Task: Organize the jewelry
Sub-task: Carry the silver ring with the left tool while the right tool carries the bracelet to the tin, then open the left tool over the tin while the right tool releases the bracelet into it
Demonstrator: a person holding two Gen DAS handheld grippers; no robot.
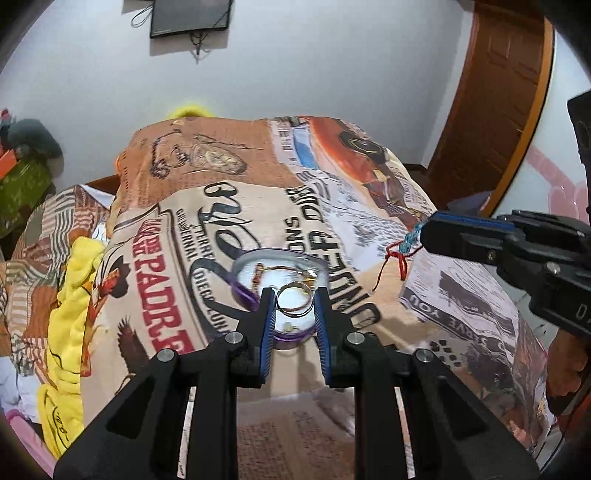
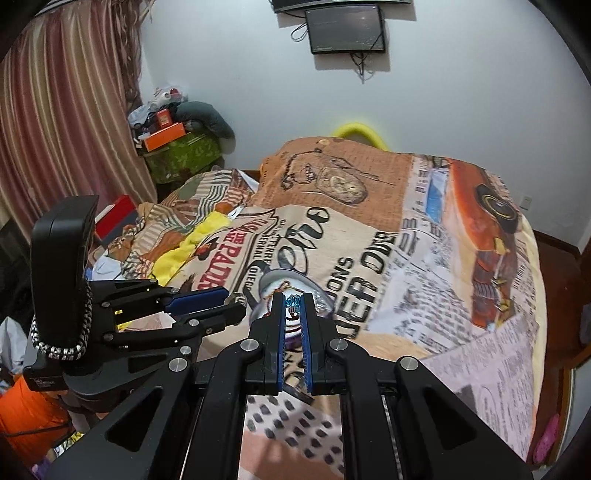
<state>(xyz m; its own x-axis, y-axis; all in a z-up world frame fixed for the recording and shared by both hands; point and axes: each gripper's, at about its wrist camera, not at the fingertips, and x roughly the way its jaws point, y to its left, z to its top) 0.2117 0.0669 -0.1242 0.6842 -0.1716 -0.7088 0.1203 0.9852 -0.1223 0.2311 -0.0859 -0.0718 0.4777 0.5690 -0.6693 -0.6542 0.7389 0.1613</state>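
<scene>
A round clear container with a purple rim (image 1: pixel 280 269) sits on the printed bedspread and holds several pieces of jewelry. My left gripper (image 1: pixel 293 301) is shut on a gold bangle (image 1: pixel 295 301) just above the container's near side. My right gripper (image 2: pixel 293 299) is shut on a blue beaded bracelet with red cord (image 2: pixel 294 301); in the left wrist view the bracelet (image 1: pixel 410 240) hangs from the right gripper's tips (image 1: pixel 424 232), to the right of the container. The container also shows in the right wrist view (image 2: pixel 291 284), and the left gripper (image 2: pixel 236 301) is at its left.
The bedspread (image 1: pixel 369 221) covers the bed. A yellow cloth (image 1: pixel 70 314) lies along its left side. A wooden door (image 1: pixel 498 103) stands at the right. A cluttered stand (image 2: pixel 177 147) and a curtain (image 2: pixel 66 110) are at the far left. A dark screen (image 2: pixel 347 29) hangs on the wall.
</scene>
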